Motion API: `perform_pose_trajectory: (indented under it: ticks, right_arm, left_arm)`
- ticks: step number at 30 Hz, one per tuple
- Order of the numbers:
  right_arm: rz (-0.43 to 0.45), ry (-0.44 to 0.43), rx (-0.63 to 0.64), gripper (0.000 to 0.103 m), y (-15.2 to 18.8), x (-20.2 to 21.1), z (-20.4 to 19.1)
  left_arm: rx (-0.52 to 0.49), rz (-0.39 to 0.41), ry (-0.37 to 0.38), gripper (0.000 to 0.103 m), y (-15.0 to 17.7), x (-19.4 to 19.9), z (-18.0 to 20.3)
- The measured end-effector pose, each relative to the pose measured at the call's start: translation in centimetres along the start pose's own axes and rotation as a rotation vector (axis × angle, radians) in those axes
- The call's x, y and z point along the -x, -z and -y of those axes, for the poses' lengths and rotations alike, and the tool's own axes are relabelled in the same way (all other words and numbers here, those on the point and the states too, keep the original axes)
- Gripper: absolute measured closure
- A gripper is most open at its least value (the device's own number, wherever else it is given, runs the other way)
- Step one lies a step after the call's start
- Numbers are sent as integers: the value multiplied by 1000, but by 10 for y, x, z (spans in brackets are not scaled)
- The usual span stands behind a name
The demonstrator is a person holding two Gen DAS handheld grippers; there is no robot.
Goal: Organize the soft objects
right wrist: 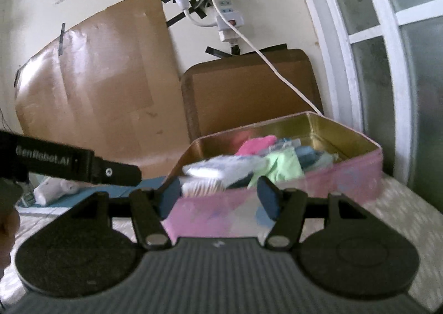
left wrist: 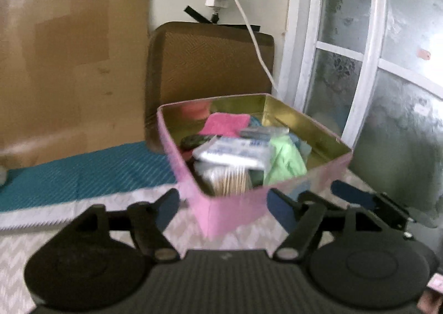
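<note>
Currently: pink tin (left wrist: 235,211) on table, soft items heaped inside | left gripper (left wrist: 224,204) spread, empty, near tin corner | right gripper (right wrist: 217,197) spread, empty, against tin's near wall | advice: press white packet (left wrist: 232,152) below rim before closing.

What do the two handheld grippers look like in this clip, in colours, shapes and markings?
Both match: the left gripper and right gripper each have a grey ribbed body, two round black discs, black linkage arms with silver pivot pins, and blue-padded jaws. In the right wrist view, the left gripper's black side bar reads "GenRobot.AI" in pale letters.
</note>
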State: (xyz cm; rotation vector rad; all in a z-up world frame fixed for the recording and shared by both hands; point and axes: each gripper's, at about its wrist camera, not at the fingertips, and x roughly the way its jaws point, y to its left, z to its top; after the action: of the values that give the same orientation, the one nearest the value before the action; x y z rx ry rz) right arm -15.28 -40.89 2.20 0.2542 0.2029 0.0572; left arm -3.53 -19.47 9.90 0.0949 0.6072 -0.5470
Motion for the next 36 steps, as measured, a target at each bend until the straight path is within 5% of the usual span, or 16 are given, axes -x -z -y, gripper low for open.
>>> perform_pose_trajectory:
  ticks: [8, 26, 36]
  right_arm:
    - [-37, 11, -41, 38, 12, 47, -19]
    - [-24, -84, -69, 38, 24, 82, -102]
    - [-83, -124, -121, 16, 30, 80, -116]
  left_arm:
    - [53, 9, -41, 1, 42, 53, -15]
    - [135, 23, -285, 0, 110, 130, -75]
    - [84, 36, -395, 0, 129, 162, -82]
